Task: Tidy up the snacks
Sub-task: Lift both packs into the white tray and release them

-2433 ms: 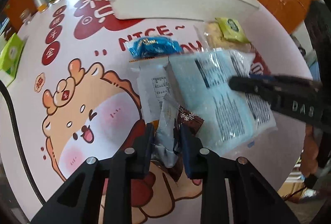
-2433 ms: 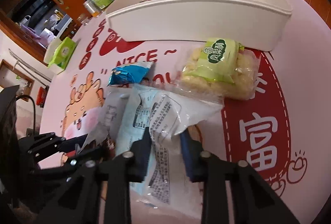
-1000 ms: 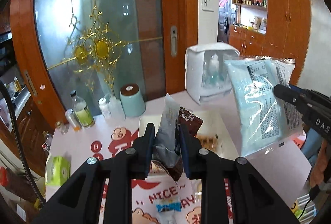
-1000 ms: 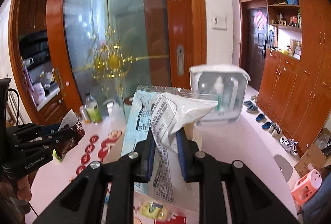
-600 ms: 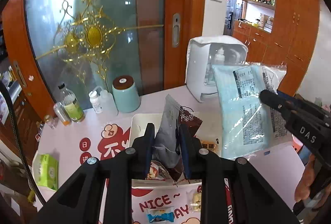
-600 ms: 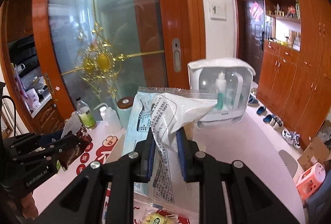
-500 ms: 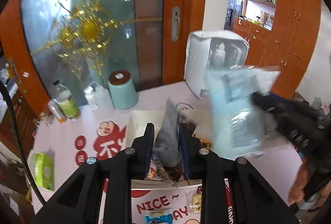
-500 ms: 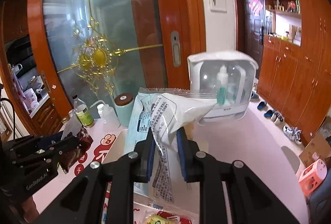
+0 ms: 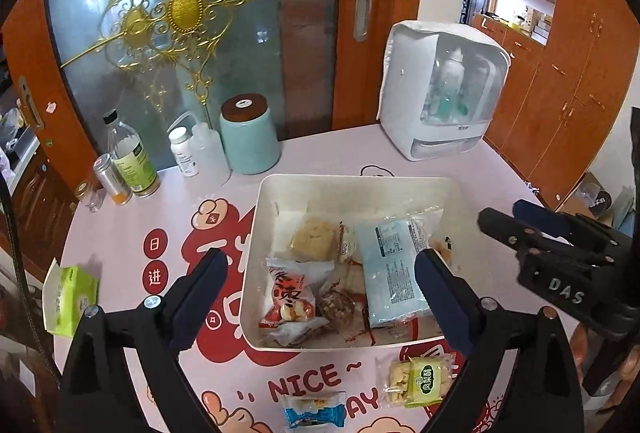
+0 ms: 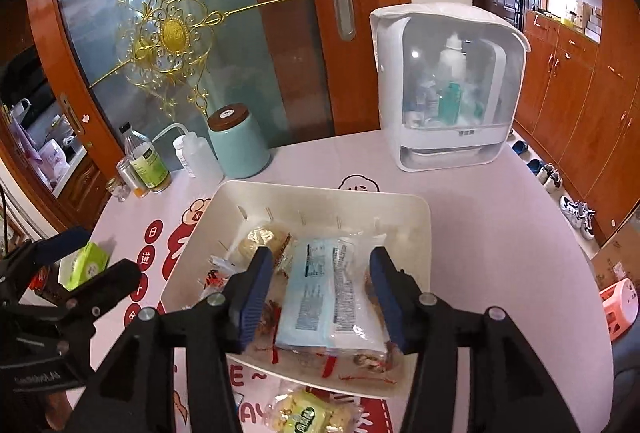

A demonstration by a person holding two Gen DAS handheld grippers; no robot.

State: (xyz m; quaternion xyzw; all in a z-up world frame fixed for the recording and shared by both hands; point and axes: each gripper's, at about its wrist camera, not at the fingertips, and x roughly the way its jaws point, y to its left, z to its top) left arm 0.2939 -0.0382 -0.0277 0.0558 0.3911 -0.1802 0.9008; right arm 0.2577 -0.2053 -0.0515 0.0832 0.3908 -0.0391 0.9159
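A white bin point(image 9: 360, 179) stands on the pink printed tablecloth and holds several snack packets. My left gripper point(image 9: 320, 281) hovers over its near edge, jaws opening wide with nothing between them. Below it lie a red-and-white packet point(image 9: 292, 297) and a dark brown packet point(image 9: 336, 307). A light blue packet point(image 9: 390, 269) lies flat in the bin. In the right wrist view my right gripper point(image 10: 320, 285) hangs above that blue packet point(image 10: 320, 297), jaws opening, pads clear of it. A green-labelled biscuit packet point(image 9: 420, 379) and a small blue packet point(image 9: 314, 411) rest on the cloth in front of the bin point(image 10: 320, 189).
Behind the bin stand a teal jar point(image 9: 248, 137), several bottles point(image 9: 128, 153) and a white countertop appliance point(image 9: 444, 93). A green tissue box point(image 9: 72, 297) sits at the table's left edge. The table's right edge drops off to the floor.
Both grippers came down over the bin and opened. The dark packet left the left gripper and the light blue packet left the right one; both now lie in the bin.
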